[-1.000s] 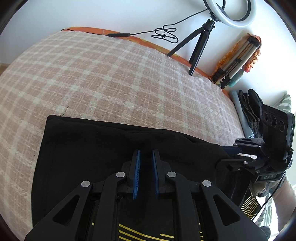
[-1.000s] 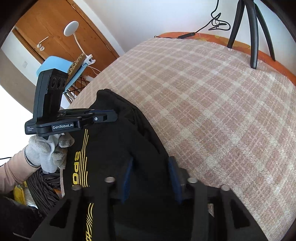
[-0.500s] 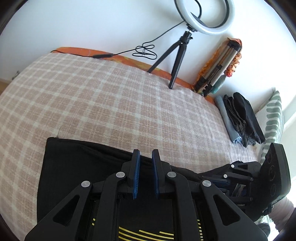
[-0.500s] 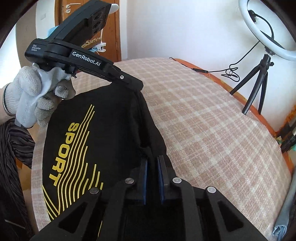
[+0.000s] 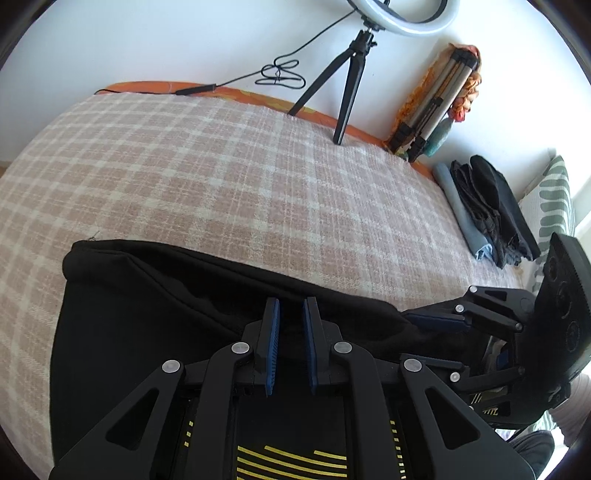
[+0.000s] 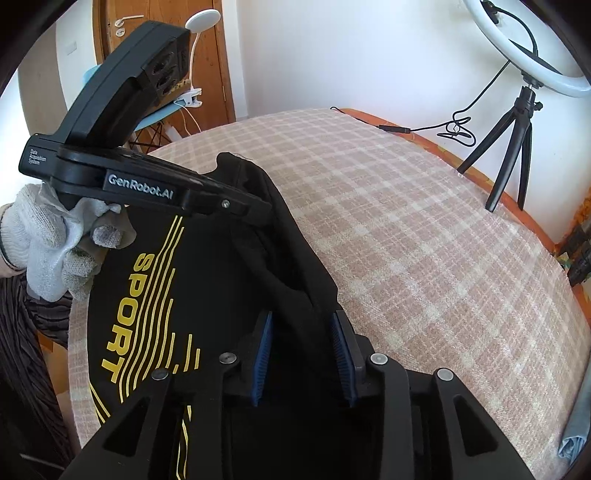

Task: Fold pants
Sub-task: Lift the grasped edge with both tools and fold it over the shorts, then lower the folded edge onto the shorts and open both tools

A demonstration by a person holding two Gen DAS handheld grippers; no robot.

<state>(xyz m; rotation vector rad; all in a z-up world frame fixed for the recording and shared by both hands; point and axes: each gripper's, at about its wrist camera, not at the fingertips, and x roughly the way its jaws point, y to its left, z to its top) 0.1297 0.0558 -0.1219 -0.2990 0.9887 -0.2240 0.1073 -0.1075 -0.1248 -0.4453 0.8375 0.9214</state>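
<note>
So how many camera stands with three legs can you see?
2. A black tripod stands open at the bed's far edge, holding the ring light. A silver folded tripod leans on the wall to its right. More could be out of view.

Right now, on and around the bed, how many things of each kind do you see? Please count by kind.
Grippers: 2, left and right
Black pants being folded: 1
Stack of folded clothes: 1
Ring light on its stand: 1
Folded tripod: 1
Pillow: 1
Total: 7
</note>
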